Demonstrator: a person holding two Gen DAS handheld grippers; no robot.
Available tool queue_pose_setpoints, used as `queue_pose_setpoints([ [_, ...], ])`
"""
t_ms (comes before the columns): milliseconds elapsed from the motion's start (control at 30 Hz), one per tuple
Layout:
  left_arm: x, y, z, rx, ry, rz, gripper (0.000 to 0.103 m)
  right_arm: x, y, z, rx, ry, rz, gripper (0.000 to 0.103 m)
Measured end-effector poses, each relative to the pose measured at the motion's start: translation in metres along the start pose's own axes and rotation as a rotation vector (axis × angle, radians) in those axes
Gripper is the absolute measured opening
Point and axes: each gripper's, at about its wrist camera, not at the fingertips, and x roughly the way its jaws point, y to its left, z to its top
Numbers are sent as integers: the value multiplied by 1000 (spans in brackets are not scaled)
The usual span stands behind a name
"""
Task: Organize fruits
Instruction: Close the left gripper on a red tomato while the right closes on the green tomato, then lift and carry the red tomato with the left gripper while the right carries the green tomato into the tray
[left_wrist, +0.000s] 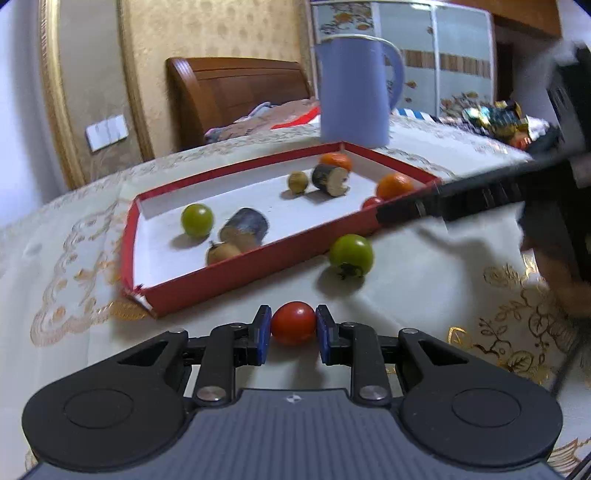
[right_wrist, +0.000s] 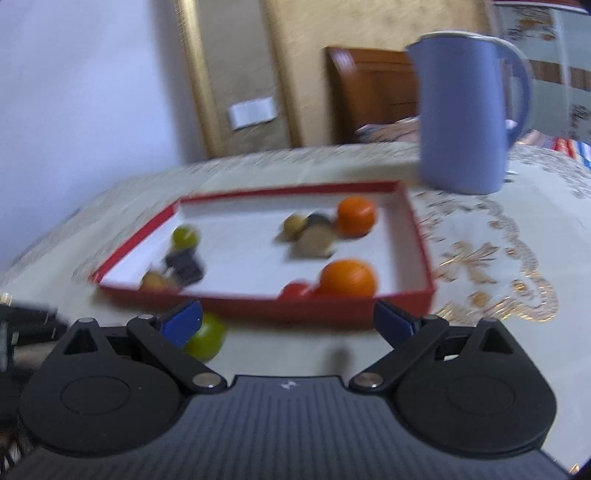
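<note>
red tomato (left_wrist: 293, 323) pinched between left gripper (left_wrist: 293, 329) fingers (left_wrist: 260, 328)

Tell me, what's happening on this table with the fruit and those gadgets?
A person is sorting fruit into a shallow red tray using a pair of handheld tongs. The left tongs are closed on a red cherry tomato, just in front of the tray. The right tongs are wide open and empty, near a green tomato lying on the tablecloth outside the tray. Several fruits already sit inside. A blue jug stands behind.
</note>
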Motion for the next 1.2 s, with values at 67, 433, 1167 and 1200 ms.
queue_pose_setpoints([
  [67, 0, 6, 0, -29, 1, 16, 25, 4, 10, -1, -47, 14, 3, 94],
  [433, 1, 12, -2, -68, 6, 17, 25, 26, 33, 2, -101, 96, 40, 80],
  [1167, 0, 11, -2, -79, 6, 109, 25, 24, 45, -3, -172, 53, 22, 32],
  [1200, -2, 12, -3, -88, 1, 113, 25, 23, 45, -3, -171, 48, 21, 32],
])
